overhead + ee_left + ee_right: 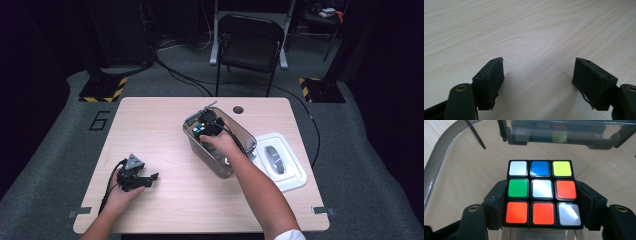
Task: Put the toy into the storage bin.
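Note:
A scrambled puzzle cube (541,192) with white, blue, yellow, green and orange-red stickers sits between the jaws of my right gripper (541,207), whose pads press on both its sides. In the high view that gripper (209,131) is lowered inside a clear smoky plastic bin (239,131) at the table's middle right, and the cube (200,131) shows by the bin's left wall. My left gripper (148,178) rests on the table near the front left, held by a hand. Its jaws (537,75) stand wide apart over bare wood with nothing between them.
A white lid or tray (295,172) holding a grey oblong object (274,158) lies right of the bin. The light wooden table (165,125) has a round cable hole (238,109) at the back. A black folding chair (250,45) stands beyond the table.

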`<state>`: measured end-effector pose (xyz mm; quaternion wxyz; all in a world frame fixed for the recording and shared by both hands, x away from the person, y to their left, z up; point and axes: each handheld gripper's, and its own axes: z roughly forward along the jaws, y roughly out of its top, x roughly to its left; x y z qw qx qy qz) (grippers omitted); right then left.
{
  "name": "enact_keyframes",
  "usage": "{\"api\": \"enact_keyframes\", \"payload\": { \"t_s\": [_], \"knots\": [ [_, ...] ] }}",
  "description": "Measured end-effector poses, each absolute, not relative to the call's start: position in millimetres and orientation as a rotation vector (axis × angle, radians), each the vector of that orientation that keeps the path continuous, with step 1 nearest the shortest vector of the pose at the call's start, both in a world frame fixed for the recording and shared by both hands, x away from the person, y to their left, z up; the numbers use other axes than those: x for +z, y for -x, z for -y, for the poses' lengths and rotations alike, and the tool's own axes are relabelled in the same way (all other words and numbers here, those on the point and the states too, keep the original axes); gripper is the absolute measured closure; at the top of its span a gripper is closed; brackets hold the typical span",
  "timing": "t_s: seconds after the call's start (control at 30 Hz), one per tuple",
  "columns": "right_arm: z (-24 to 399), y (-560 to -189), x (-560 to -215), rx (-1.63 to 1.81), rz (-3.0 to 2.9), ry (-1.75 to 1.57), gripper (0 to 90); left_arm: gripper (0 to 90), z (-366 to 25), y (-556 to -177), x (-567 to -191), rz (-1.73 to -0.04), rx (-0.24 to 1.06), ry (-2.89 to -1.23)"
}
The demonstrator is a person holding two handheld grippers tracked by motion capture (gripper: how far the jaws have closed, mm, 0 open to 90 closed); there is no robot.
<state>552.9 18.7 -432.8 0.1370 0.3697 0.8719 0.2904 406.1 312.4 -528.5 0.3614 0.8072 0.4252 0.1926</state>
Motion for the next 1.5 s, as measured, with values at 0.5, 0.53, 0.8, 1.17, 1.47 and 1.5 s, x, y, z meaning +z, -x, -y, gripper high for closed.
{"api": "enact_keyframes", "payload": {
  "t_s": [0.5,0.53,0.8,1.17,1.47,1.5],
  "knots": [
    [-20,-555,-439,0.816,-2.543,-1.071,33.4,25.0,-312,-406,-529,-1.094,0.497,-2.078],
    [-21,-556,-439,0.814,-2.541,-1.082,33.4,25.0,-312,-406,-529,-1.094,0.498,-2.078],
    [-23,-558,-442,0.790,-2.565,-1.080,33.4,25.0,-312,-405,-529,-1.092,0.501,-2.078],
    [-23,-558,-442,0.781,-2.573,-1.070,33.4,25.0,-313,-405,-528,-1.089,0.503,-2.085],
    [-24,-559,-443,0.781,-2.577,-1.078,33.4,25.0,-313,-405,-528,-1.089,0.502,-2.085],
    [-24,-559,-442,0.786,-2.571,-1.074,37.8,25.0,-313,-405,-528,-1.089,0.503,-2.084]
  ]
}}
